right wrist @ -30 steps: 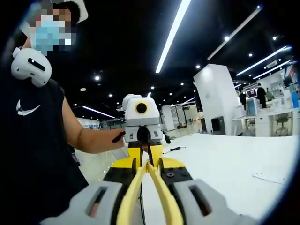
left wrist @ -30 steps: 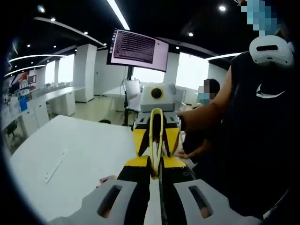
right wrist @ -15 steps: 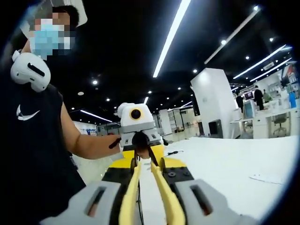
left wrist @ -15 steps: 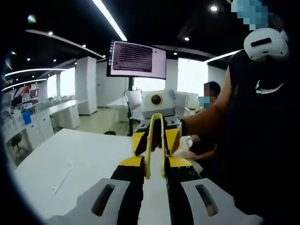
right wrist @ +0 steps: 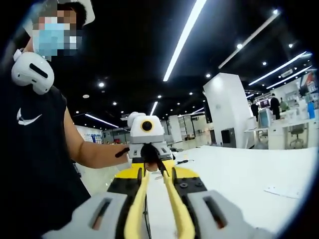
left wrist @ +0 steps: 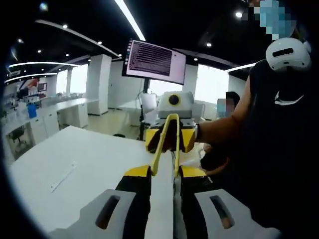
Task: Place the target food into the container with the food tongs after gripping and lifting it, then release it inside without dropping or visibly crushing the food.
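Two handheld tongs face each other above a white bench (left wrist: 75,159). The left tongs (left wrist: 167,144) and right tongs (right wrist: 153,184) are slightly spread, pinching nothing. Food and container are unseen. Both should lower toward the bench first, slowly.

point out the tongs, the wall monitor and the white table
tongs (left wrist: 168,142), left gripper view, on the left yellow arm near the joined tip
wall monitor (left wrist: 154,60), left gripper view, middle of the lit screen
white table (left wrist: 84,159), left gripper view, bare top left of the hand-held gripper
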Available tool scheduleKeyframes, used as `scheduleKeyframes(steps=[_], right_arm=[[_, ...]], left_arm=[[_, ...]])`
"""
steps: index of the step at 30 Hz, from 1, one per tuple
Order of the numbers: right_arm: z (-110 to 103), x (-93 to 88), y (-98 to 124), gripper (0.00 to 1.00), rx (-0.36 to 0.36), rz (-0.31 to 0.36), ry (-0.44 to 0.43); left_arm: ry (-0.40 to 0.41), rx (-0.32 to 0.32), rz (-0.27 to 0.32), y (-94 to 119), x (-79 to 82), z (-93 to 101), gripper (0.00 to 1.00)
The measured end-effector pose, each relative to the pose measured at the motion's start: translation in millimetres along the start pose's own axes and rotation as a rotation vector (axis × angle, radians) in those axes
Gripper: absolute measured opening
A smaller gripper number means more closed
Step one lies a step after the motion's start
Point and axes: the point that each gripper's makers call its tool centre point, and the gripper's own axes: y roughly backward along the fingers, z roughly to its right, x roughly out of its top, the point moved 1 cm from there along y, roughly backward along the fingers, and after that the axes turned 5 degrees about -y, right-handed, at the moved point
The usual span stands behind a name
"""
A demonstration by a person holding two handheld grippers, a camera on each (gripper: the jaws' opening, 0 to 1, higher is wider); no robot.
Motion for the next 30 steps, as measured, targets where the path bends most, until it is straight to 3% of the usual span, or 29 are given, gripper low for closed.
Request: scheduleKeyframes(steps=[5, 13, 15, 21, 30], right_arm=[[-3.0, 2.7, 1.3, 0.20, 0.034, 0.000, -0.016], [-3.6, 2.9, -0.4, 0.20, 0.042, -0.017, -0.023], [-4.4, 0.5, -2.4, 0.19, 0.046, -0.027, -0.023], [-3.1, 1.1, -2.1, 0.19, 0.040, -0.022, -0.034], [0.0, 2.3, 0.0, 0.17, 0.035, -0.013, -0.066]], left_arm=[[-0.059, 0.003, 0.028, 1.6, 7.8, 3.7, 0.01], [-0.028, 0.032, 0.099, 0.6, 14.8, 0.2, 0.00], [-0.026, 0.028, 0.084, -2.4, 11.8, 0.9, 0.00], [0.011, 0.047, 0.120, -0.3, 12.2, -0.8, 0.00], [0.022, 0.066, 0.208, 5.0, 24.3, -1.7, 0.00]])
